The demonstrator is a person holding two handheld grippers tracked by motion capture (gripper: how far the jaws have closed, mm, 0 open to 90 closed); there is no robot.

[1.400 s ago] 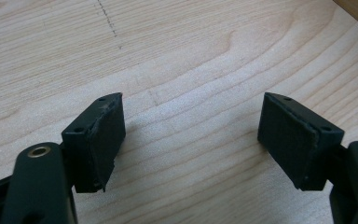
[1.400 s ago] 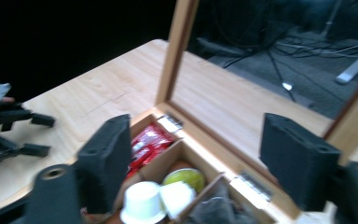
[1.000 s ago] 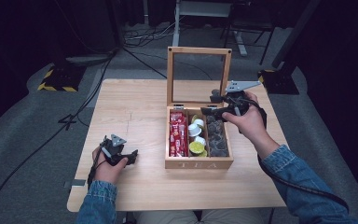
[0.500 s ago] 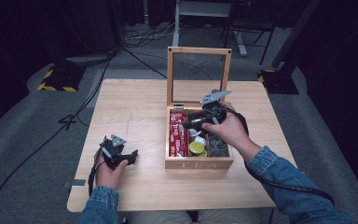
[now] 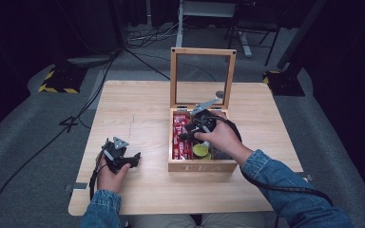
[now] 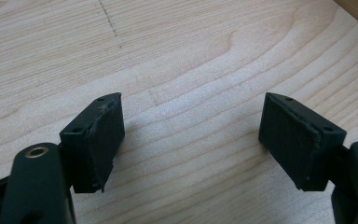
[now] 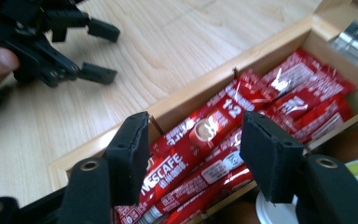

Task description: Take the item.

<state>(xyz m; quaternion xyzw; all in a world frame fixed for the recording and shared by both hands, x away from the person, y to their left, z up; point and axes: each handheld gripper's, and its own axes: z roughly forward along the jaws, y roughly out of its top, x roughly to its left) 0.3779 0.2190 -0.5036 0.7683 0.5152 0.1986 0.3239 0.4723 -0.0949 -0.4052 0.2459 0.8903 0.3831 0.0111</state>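
Note:
A wooden tea box (image 5: 202,166) stands mid-table with its glass lid (image 5: 173,76) upright. Red coffee sachets (image 5: 183,151) fill its left compartment. My right gripper (image 5: 184,135) points down and left into that compartment. In the right gripper view its jaws (image 7: 196,126) stand apart just above the red sachets (image 7: 279,98); they have just been opening a little. One sachet lies between them and the pads do not touch it. My left gripper (image 5: 134,159) rests on the table (image 5: 138,114) left of the box, open, with bare wood between its jaws (image 6: 191,135).
A yellow-green capsule (image 5: 200,150) sits in the box's middle compartment, beside the sachets. My right hand covers the right compartment. The left gripper (image 7: 109,51) lies near the box wall (image 7: 191,100). Cables and dark stands crowd the floor behind the table.
My right gripper has moved left and down, from over the box's right side to just above the red sachets. The left gripper has stayed put.

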